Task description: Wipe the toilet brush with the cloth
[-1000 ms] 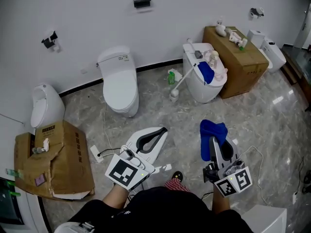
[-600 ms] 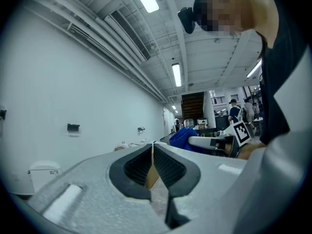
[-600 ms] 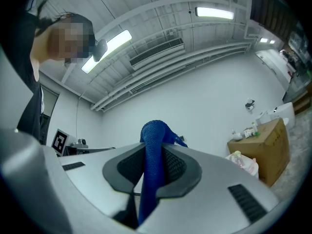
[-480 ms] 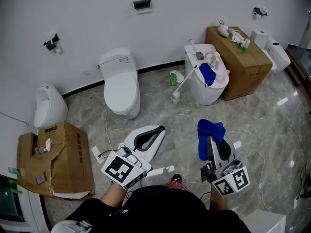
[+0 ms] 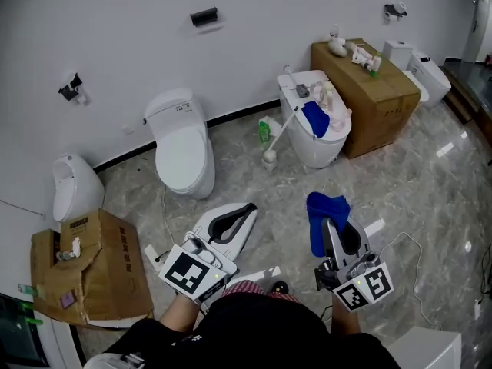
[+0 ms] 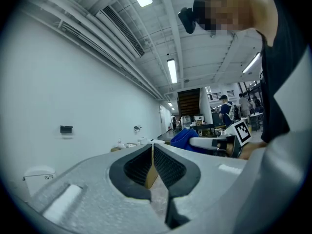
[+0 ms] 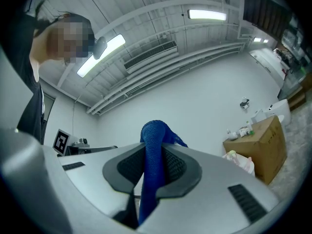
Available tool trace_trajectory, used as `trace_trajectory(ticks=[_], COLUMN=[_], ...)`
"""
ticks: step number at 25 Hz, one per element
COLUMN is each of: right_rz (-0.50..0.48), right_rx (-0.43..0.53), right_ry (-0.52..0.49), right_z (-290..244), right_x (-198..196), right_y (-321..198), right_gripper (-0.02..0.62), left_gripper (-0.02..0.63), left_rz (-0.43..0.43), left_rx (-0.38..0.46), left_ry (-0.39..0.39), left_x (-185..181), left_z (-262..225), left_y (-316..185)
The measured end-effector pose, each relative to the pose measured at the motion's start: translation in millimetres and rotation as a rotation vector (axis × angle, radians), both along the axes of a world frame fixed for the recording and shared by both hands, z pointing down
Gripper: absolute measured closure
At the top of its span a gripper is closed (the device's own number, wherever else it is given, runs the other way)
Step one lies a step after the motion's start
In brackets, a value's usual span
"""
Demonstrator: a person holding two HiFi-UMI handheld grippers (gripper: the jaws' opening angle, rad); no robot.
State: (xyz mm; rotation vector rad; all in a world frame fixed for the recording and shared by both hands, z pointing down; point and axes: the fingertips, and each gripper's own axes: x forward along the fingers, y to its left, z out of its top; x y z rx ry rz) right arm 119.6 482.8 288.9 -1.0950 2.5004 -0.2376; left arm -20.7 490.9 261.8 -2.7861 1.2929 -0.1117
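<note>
Both grippers have drifted forward. My left gripper (image 5: 248, 207) is closed on nothing; my right gripper (image 5: 329, 226) pinches the blue cloth (image 5: 323, 208), which flops over its tips. The toilet brush (image 5: 282, 133) leans on a toilet (image 5: 323, 149) well ahead of them; I fear an unsteadied push topples it, or drags the cloth loose.

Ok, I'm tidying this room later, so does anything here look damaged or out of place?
Yes. The cardboard box at the lower left of the head view is torn and caved in, its flaps splayed. The toilet brush leans slanted against the cluttered toilet, its head on the floor.
</note>
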Motion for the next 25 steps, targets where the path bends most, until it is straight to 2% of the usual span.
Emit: trace_trajectory(ticks=[12, 16, 25], right_rz=[-0.003, 0.019, 0.034], right_rx=[-0.008, -0.004, -0.019], right_ry=[0.017, 0.027, 0.024], right_z=[9, 4, 4], right_x=[-3, -7, -29], right_y=[-12, -31, -74], right_gripper=[0.531, 0.531, 0.531], left_gripper=[0.600, 0.600, 0.600], left_rz=[0.012, 0.038, 0.076], left_rx=[-0.002, 0.001, 0.001], left_ry=[0.015, 0.035, 0.003], left_x=[-1, -2, -16], left_z=[5, 1, 5], left_y=[-22, -44, -89])
